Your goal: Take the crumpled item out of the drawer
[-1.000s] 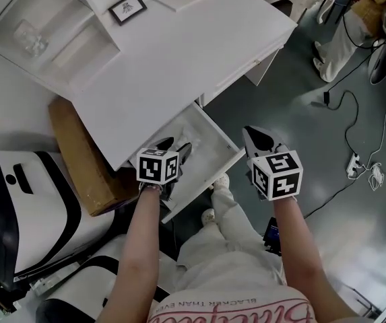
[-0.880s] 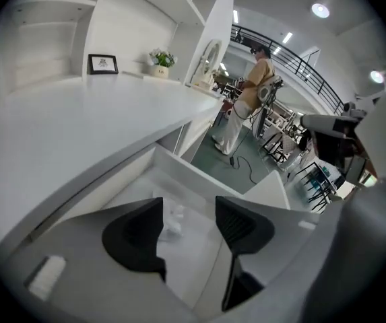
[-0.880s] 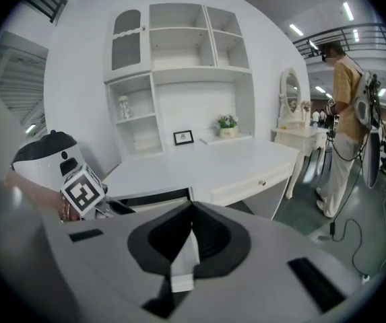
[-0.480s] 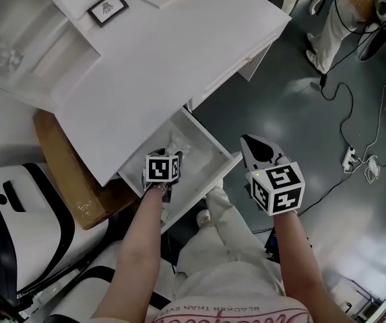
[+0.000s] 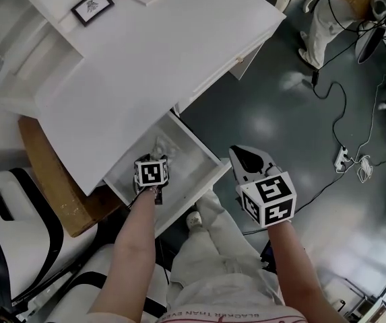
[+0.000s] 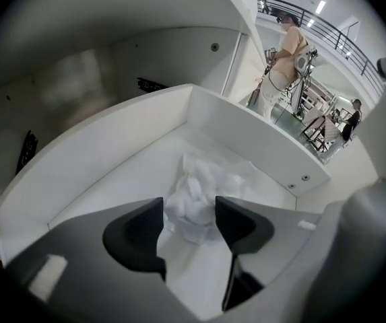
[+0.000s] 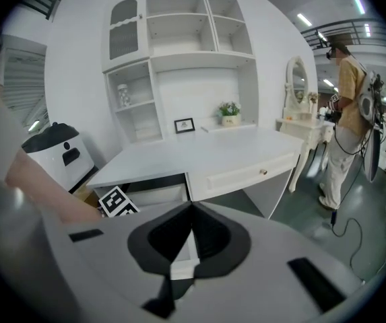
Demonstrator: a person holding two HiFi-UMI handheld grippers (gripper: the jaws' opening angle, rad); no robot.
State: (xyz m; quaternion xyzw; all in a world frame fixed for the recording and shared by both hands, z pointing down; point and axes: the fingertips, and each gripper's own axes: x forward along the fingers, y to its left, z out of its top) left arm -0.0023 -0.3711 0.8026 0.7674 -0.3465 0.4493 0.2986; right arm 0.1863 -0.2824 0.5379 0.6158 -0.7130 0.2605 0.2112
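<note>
Left claw (image 6: pixel 189 208): since a second ago it has gone from above the drawer's front edge down inside it; jaws moderately apart, straddling the wad, not yet pinching.
Wad (image 6: pixel 196 186): white, crumpled, thin plastic or paper by its look; lies mid-drawer, between the left jaw tips.
Handling: probably very light, soft and springy, so it should squash under the jaws; best taken across the bulky middle, since the flatter loose edge beyond could slip or tear.
Drawer (image 6: pixel 246 132): pulled out from under the white surface (image 5: pixel 159 59); only the wad shows inside.
Right claw (image 7: pixel 191 229): jaws together, empty, held clear of the drawer, off its front corner.
</note>
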